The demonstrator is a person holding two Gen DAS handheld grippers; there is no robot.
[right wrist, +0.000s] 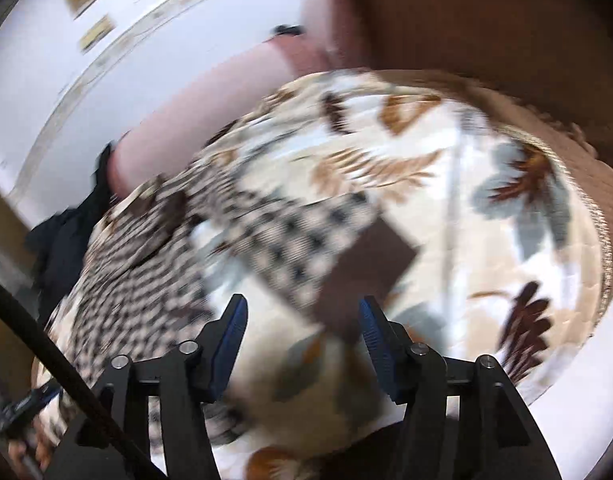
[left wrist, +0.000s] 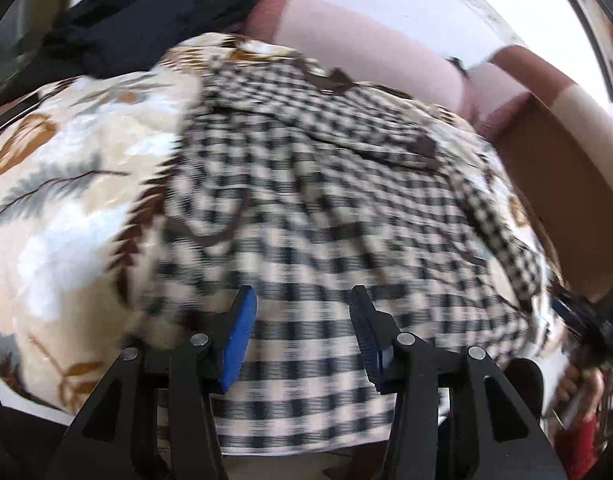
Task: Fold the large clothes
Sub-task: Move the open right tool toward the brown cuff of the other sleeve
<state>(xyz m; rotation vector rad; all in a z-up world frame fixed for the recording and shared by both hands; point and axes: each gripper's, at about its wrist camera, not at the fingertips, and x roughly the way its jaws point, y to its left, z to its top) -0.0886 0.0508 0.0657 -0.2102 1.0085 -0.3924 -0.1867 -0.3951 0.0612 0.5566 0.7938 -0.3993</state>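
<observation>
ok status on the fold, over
left gripper open, empty. right gripper open, empty. checked garment flat on floral blanket. nothing blocking.

The checked garment (left wrist: 306, 200) is lying spread on the patterned blanket (left wrist: 66, 184), reaching under and ahead of the left gripper (left wrist: 302, 332), whose jaws are standing apart over it. Beyond the garment, a dark pile (left wrist: 138, 20) is lying at the far left. One sleeve (right wrist: 306, 248) is lying ahead of the right gripper (right wrist: 302, 344).
</observation>
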